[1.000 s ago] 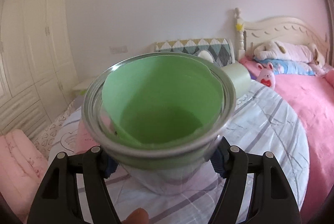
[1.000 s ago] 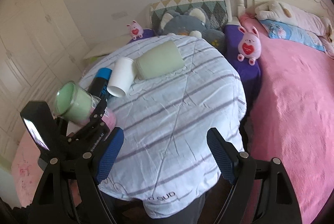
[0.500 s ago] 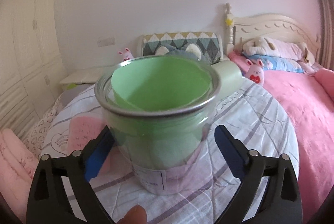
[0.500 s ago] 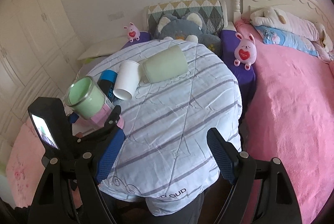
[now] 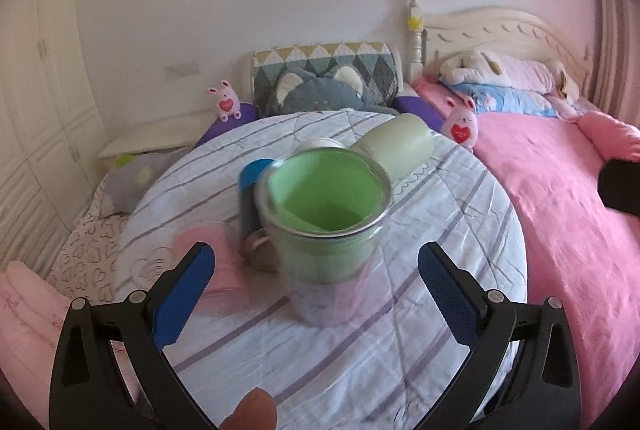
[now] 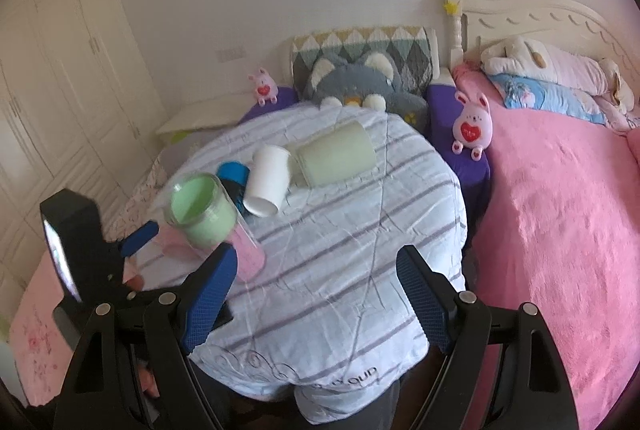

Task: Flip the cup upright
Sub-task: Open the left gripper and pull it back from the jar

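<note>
A clear glass cup with a green lining (image 5: 326,226) stands upright on the striped round table (image 5: 360,362), mouth up. It also shows in the right wrist view (image 6: 204,216). My left gripper (image 5: 316,278) is open, its blue pads either side of the cup and apart from it, drawn back toward the near side. My right gripper (image 6: 316,290) is open and empty above the table's near edge.
A pale green cup (image 6: 336,157), a white cup (image 6: 266,185) and a blue-capped black bottle (image 6: 234,177) lie on their sides behind the glass cup. A pink cup (image 6: 246,254) lies beside it. A pink bed (image 6: 560,230) is at the right, wardrobes at the left.
My left gripper opened, let go of the green-lined cup and pulled back from it. The cup now stands upright on the table. The right gripper stayed open and shifted little.
</note>
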### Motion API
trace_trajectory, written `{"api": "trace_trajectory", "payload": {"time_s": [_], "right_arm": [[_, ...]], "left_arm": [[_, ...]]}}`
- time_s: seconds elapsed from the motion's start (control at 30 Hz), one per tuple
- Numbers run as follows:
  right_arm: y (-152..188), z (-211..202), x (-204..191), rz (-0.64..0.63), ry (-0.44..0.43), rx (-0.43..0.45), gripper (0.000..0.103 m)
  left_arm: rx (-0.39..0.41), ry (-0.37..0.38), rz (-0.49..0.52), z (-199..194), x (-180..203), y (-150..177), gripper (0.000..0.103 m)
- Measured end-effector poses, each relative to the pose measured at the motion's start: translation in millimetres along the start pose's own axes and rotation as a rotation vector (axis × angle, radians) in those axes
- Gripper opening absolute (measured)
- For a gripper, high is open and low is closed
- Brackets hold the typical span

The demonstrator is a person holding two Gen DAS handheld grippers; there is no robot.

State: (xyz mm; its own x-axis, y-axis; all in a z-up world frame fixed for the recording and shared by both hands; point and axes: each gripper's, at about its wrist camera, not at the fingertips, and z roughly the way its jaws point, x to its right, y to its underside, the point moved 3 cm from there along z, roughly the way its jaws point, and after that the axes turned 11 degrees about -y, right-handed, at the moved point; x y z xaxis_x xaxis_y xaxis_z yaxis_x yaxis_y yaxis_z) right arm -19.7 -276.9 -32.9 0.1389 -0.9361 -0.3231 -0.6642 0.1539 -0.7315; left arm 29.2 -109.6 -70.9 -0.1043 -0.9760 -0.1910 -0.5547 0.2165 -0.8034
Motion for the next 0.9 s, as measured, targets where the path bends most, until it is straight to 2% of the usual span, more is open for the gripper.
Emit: {"api": "trace_trajectory", "payload": {"time_s": [0.13, 0.27, 0.43, 0.7, 0.9], "right_arm": [[-6.1, -7.7, -14.7, -0.014, -0.004, 0.054, 0.083], [-5.6, -1.1, -28.9, -0.039, 0.004, 0.052, 0.083], [2.9, 14.0, -43.4, -0.046, -0.012, 0.030, 0.083], [12.3, 27.4, -66.2, -0.093, 0.000, 0.006, 0.083], [20.0, 37.0, -69.1, -0.089, -0.002, -0.027, 0.083]], "left_arm": [[-0.053, 0.008, -0.008, -14.4, -23.4, -5.5, 0.103], [-0.118, 0.011, -0.025, -25.0, -52.2, -5.5, 0.103], [-0.185, -0.022, -0.023, -32.9, -80.9, -1.9, 0.103], [-0.230, -0.073, -0.013, -37.4, -100.4, 2.7, 0.103], [-0.257, -0.060, -0.025, -35.1, -105.3, 10.9, 0.103]]}}
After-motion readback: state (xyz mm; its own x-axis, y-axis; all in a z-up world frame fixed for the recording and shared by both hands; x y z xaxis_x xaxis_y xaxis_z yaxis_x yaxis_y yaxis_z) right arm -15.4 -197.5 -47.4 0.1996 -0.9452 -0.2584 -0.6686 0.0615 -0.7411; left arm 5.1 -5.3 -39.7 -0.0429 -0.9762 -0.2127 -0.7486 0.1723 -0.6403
